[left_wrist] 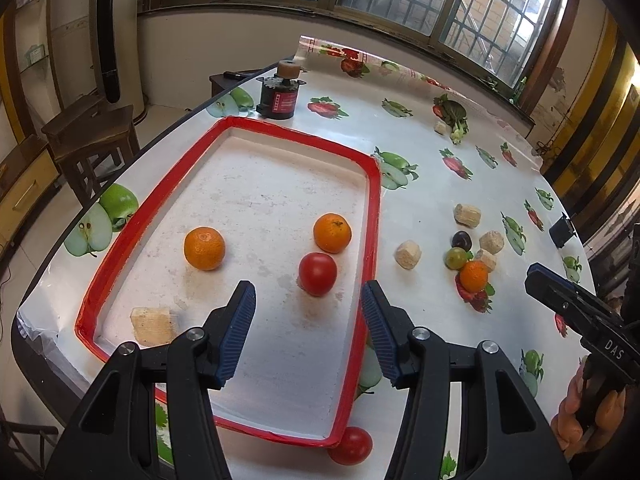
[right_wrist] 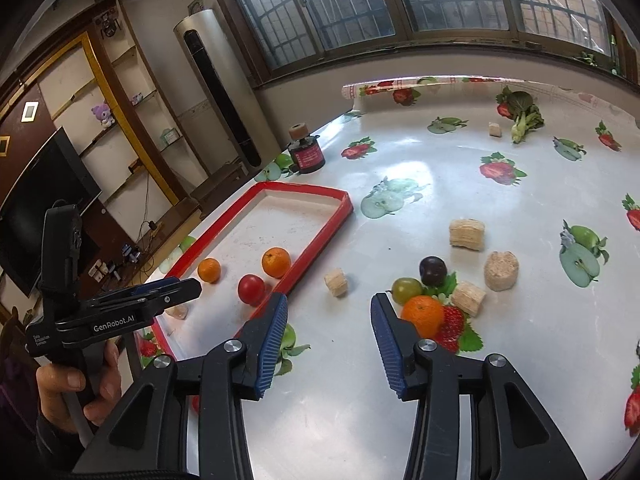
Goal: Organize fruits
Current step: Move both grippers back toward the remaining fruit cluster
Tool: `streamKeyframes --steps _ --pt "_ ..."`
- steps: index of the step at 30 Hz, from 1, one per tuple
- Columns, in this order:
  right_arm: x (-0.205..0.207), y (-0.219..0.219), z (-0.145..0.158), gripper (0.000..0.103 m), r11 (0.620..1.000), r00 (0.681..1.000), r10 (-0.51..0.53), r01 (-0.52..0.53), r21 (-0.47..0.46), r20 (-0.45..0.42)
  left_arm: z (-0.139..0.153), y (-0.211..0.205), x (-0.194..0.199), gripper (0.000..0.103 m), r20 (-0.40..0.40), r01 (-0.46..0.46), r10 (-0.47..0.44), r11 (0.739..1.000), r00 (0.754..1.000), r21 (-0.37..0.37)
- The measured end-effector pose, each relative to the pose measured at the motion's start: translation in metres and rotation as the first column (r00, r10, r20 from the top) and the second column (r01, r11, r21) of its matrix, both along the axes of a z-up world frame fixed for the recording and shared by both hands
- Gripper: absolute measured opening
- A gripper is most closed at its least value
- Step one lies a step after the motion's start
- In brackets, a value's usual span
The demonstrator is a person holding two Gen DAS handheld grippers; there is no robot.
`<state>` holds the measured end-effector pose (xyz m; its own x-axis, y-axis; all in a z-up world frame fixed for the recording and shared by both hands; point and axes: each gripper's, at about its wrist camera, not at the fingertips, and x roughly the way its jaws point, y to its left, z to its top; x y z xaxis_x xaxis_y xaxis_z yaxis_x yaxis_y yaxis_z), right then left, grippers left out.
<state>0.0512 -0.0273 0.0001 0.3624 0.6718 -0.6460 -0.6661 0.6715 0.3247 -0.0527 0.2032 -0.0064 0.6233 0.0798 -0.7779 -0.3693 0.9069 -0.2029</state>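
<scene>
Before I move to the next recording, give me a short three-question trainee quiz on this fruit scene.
1. True or false: the red tomato lies inside the red-rimmed tray.
2. How many oranges lie inside the tray?
3. Which fruit is nearest the right tool? A) dark plum B) orange outside the tray C) green grape

Key: 1 true. 2 two, one on the left and one by the right rim. 3 B; both tools, left included, stand open and empty.

I see a red tomato [left_wrist: 351,445] half tucked under the red tray [left_wrist: 370,240] rim at lower centre; at lower left of the right wrist view, only a sliver [right_wrist: 195,403] shows.
</scene>
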Motion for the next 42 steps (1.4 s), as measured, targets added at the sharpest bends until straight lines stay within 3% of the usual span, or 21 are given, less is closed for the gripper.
streamKeyframes --steps 21,42 --pt "0.021 -0.09 -0.01 0.047 0.983 0.983 -0.182 0.182 -0.005 -0.028 0.002 -0.088 0.035 0.054 0.0 0.183 -0.183 0.983 0.983 -0.029" --pt "0.047 -0.097 -0.015 0.047 0.976 0.977 -0.213 0.213 -0.036 -0.016 -0.018 -0.134 0.067 0.054 -0.038 0.296 -0.298 0.954 0.954 -0.038"
